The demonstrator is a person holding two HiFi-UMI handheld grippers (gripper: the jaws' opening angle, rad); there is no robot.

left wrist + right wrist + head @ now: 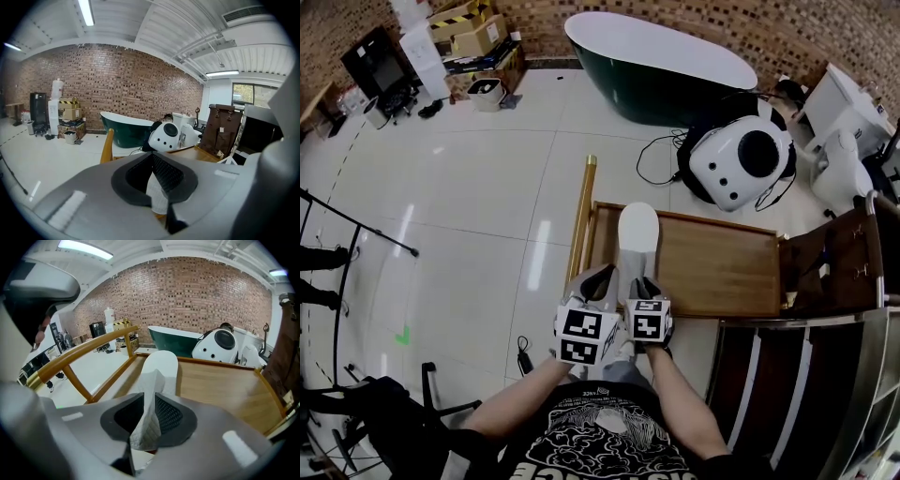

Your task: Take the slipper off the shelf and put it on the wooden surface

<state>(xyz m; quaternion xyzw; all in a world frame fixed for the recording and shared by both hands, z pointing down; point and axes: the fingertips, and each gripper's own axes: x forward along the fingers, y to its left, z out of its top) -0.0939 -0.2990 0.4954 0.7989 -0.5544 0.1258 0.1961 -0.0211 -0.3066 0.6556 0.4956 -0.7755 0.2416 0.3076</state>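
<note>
A white slipper [637, 234] lies lengthwise on the wooden surface [727, 267], toe pointing away from me. Both grippers sit side by side at its near end. In the right gripper view, the slipper's quilted edge [151, 394] stands up between the jaws of my right gripper [149, 405], and the pads appear to press on it. My left gripper [152, 164] has white slipper fabric [158, 199] low in the gap between its jaws, which narrow onto it. In the head view, the left gripper [602, 279] and right gripper [645, 284] both touch the slipper's heel end.
A wooden rail [581, 220] borders the surface's left side. A dark shelf unit [806, 394] stands at the right. Beyond the surface are a white round device [739, 161] with cables and a green bathtub [656, 66]. Boxes [473, 28] are stacked at the far wall.
</note>
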